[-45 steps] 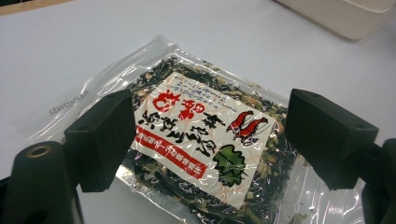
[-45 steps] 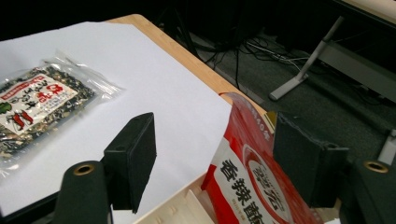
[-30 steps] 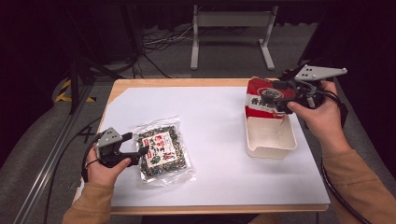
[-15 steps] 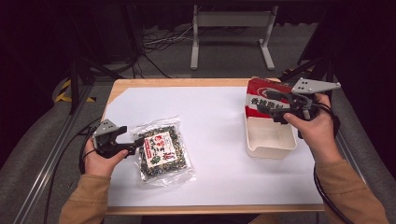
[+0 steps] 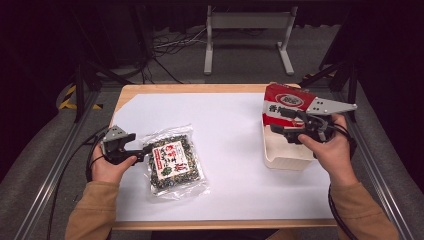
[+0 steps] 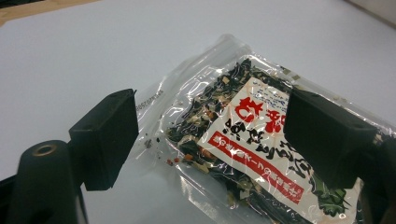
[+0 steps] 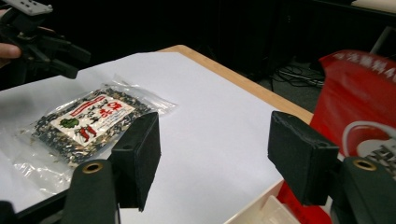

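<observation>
**High view.** Wooden table (image 5: 200, 89) covered by a white paper sheet (image 5: 225, 130). Clear plastic packet of dark dried greens with a red-and-white label (image 5: 172, 162) lies flat on the sheet at the near left. The left gripper (image 5: 142, 150), which stood slightly further off a second ago, has edged in to the packet's left edge. At far right, a white rectangular tray (image 5: 280, 155) holds a red-and-white foil bag (image 5: 282, 107) standing upright; the right gripper (image 5: 280, 125) has sunk lower in front of the bag, beside the tray.

**Left gripper view.** Fingers (image 6: 105, 137) stand apart, straddling the packet's (image 6: 247, 140) corner; no pad presses on it. Judgement: a pinch of the packet is being lined up, not yet made.

**Right gripper view.** Fingers (image 7: 137, 158) stand wide apart, having closed slightly just now, with nothing between them; the red bag (image 7: 359, 102) sits at the right, the packet (image 7: 86, 123) well apart across the sheet. Judgement: this hand holds nothing and is free to steady the tray.
</observation>
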